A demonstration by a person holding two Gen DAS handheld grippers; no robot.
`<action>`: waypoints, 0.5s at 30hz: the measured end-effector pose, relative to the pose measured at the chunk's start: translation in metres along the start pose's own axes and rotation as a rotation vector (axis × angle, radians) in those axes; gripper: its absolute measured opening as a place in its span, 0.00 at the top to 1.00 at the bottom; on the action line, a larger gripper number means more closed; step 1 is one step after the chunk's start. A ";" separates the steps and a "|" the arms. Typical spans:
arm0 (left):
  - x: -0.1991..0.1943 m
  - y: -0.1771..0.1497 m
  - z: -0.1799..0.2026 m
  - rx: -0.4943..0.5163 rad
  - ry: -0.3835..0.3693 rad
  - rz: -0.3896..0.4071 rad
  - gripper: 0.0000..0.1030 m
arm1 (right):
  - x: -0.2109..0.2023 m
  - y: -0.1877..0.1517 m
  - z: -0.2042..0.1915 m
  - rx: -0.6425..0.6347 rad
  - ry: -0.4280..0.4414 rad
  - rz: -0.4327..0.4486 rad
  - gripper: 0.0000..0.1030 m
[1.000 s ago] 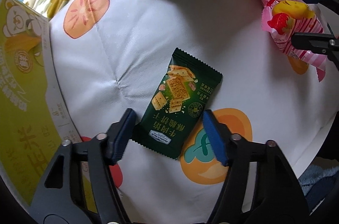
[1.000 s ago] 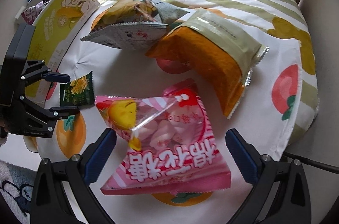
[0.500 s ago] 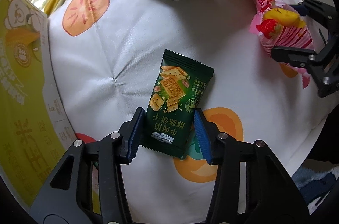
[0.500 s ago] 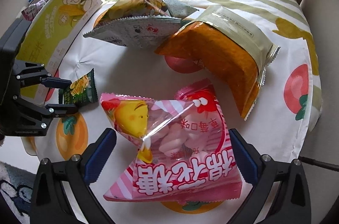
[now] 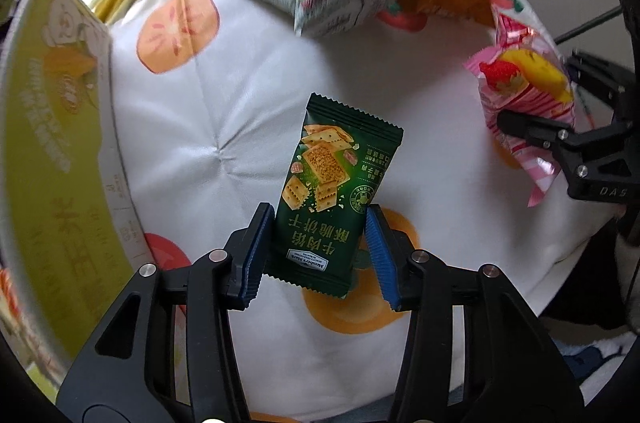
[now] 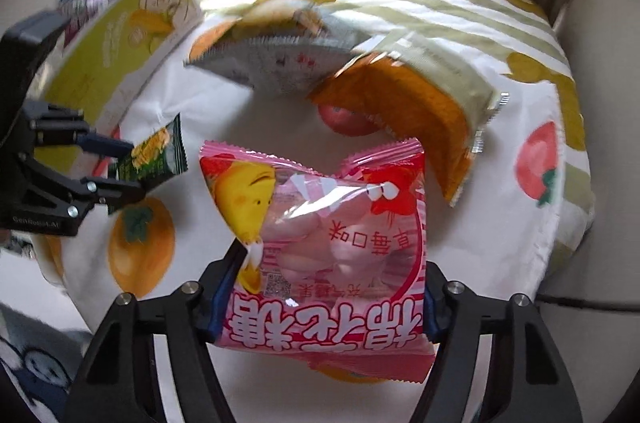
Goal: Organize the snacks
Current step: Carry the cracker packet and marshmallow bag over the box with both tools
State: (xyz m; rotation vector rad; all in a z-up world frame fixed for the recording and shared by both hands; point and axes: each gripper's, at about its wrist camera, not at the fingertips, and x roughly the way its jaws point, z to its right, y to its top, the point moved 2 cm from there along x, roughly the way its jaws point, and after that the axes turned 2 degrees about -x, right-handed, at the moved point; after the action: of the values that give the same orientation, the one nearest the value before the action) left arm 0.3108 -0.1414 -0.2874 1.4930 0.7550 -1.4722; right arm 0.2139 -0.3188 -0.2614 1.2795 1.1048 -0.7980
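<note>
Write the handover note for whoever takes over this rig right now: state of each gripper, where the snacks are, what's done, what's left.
Left gripper: shut on the dark green cracker packet.
Right gripper: shut on the pink marshmallow bag.
On the fruit-print cushion: grey foil snack bag and orange snack bag.
Yellow-green bear-print box at the cushion's left edge.
Done: both packets gripped.
Left: place both, then the two bags; destination not visible.
</note>
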 end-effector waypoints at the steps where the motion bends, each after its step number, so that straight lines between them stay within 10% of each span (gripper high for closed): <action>1: -0.009 0.000 0.001 -0.009 -0.005 0.016 0.58 | -0.006 -0.001 0.001 0.018 -0.006 0.005 0.36; 15: -0.143 -0.013 -0.025 -0.205 -0.031 0.270 0.58 | -0.093 0.042 -0.040 -0.010 -0.022 0.162 0.36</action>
State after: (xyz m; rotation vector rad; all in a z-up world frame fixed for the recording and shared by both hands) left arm 0.2941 -0.0911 -0.1516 1.3537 0.6371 -1.1767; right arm 0.2169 -0.2836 -0.1578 1.3302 0.9730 -0.6824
